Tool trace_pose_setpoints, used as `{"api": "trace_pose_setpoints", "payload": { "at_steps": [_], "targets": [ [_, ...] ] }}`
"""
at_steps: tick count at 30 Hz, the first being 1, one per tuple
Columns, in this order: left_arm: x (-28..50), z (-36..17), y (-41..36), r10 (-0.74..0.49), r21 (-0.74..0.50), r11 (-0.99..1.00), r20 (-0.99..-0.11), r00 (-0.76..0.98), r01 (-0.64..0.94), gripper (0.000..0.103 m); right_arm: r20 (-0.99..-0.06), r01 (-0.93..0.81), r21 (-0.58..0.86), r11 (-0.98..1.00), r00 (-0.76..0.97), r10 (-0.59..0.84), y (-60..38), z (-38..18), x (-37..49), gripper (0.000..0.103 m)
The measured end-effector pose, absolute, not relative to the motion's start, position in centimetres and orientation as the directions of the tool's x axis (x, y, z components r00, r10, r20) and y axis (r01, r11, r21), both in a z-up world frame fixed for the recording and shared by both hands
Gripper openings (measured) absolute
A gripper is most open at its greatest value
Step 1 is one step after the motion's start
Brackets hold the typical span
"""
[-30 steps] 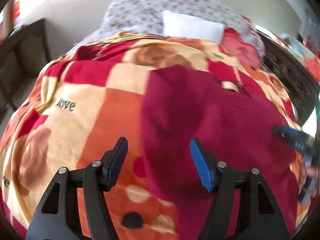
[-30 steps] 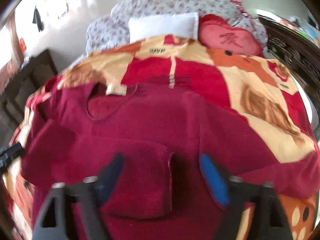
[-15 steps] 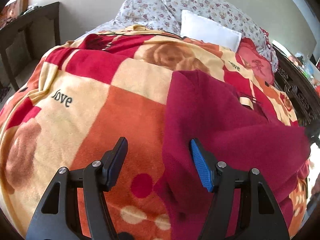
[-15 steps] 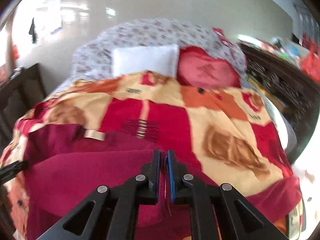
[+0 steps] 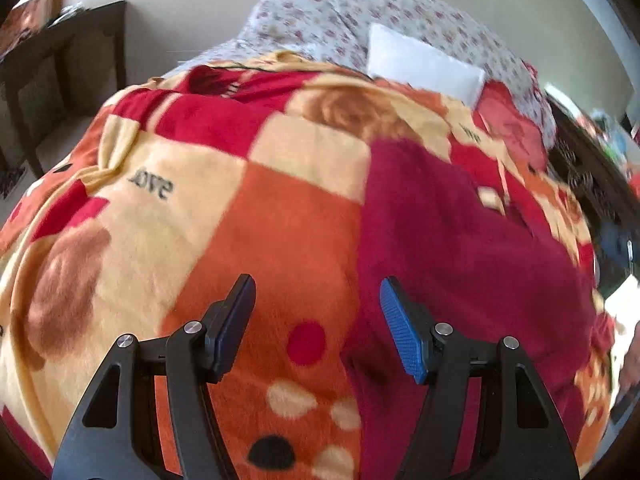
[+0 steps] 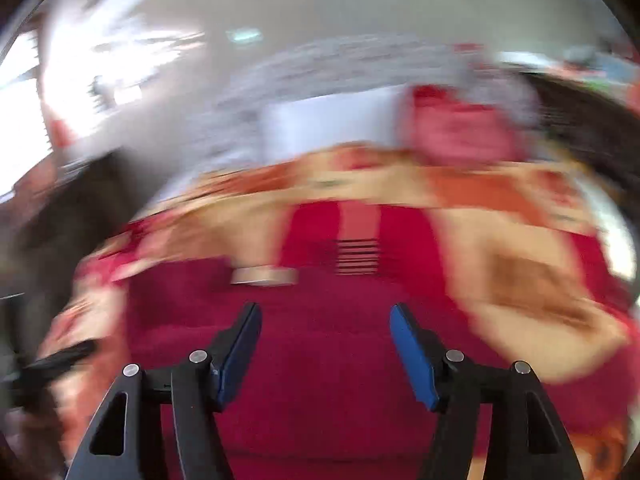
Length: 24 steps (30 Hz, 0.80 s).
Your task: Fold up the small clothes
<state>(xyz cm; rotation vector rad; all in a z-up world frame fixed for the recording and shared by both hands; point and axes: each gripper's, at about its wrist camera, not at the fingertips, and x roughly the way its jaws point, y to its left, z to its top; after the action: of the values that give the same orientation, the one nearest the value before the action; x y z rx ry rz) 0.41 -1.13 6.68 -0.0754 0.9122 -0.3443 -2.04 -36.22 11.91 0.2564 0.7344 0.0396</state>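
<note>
My left gripper hangs over the bed, fingers spread wide with nothing between them; below the gap lies the orange patch of the blanket, and the edge of the dark red sweater runs just under the blue pad on the right-hand finger. The sweater lies flat on the blanket, toward the right side of the left wrist view, with a pale neck label showing near its far end. My right gripper is over the same sweater; its fingers have just been opening and now stand wide apart, no cloth caught between them, the red knit lying beneath. This view is heavily blurred. The label sits beyond the fingertips, at the garment's far edge. Farther up the bed: a white pillow, a red cushion just to its right, and a flowered quilt bunched behind both against the wall. A dark wooden table stands off the bed's left side. At the left rim of the right wrist view a dark shape shows, too smeared to read.
</note>
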Motion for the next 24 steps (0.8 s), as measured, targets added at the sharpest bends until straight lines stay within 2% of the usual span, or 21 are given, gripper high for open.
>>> {"api": "trace_pose_setpoints", "payload": {
  "at_steps": [2, 5, 10, 12, 13, 14, 16, 24],
  "targets": [
    [-0.5, 6.1, -1.9, -0.319, -0.180, 0.939, -0.772, 0.550, 0.292, 0.065, -0.650, -0.095, 0.260, 0.961, 0.719, 0.247, -31.9, 11.8, 1.2, 0.064],
    [-0.9, 5.1, -2.6, -0.286, -0.137, 0.945, -0.788, 0.545, 0.299, 0.065, -0.659, -0.238, 0.224, 0.945, 0.677, 0.326, -26.6, 11.2, 5.0, 0.064],
    [-0.7, 3.7, -1.9, -0.305, -0.190, 0.945, -0.805, 0.508, 0.267, 0.065, -0.728, -0.323, 0.216, 0.922, 0.575, 0.372, -21.3, 8.2, 11.1, 0.063],
    [-0.4, 3.4, -1.5, -0.322, -0.214, 0.941, -0.805, 0.499, 0.261, 0.065, -0.760, -0.352, 0.191, 0.916, 0.538, 0.365, -20.1, 6.9, 12.7, 0.037],
    [-0.3, 3.4, -1.5, -0.325, -0.219, 0.940, -0.804, 0.498, 0.260, 0.065, -0.776, -0.370, 0.174, 0.913, 0.519, 0.358, -19.5, 6.3, 13.4, 0.015],
    [-0.2, 3.3, -1.4, -0.327, -0.222, 0.940, -0.802, 0.499, 0.260, 0.065, -0.783, -0.376, 0.150, 0.914, 0.519, 0.343, -19.3, 6.0, 13.5, 0.009],
    [0.0, 3.2, -1.3, -0.331, -0.227, 0.939, -0.802, 0.497, 0.259, 0.065, -0.775, -0.375, 0.129, 0.918, 0.540, 0.329, -18.5, 6.1, 13.9, 0.004],
    [0.4, 3.9, -1.0, -0.307, -0.206, 0.947, -0.802, 0.513, 0.245, 0.065, -0.730, -0.275, 0.161, 0.948, 0.613, 0.302, -18.0, 6.0, 15.9, 0.004]
  ]
}}
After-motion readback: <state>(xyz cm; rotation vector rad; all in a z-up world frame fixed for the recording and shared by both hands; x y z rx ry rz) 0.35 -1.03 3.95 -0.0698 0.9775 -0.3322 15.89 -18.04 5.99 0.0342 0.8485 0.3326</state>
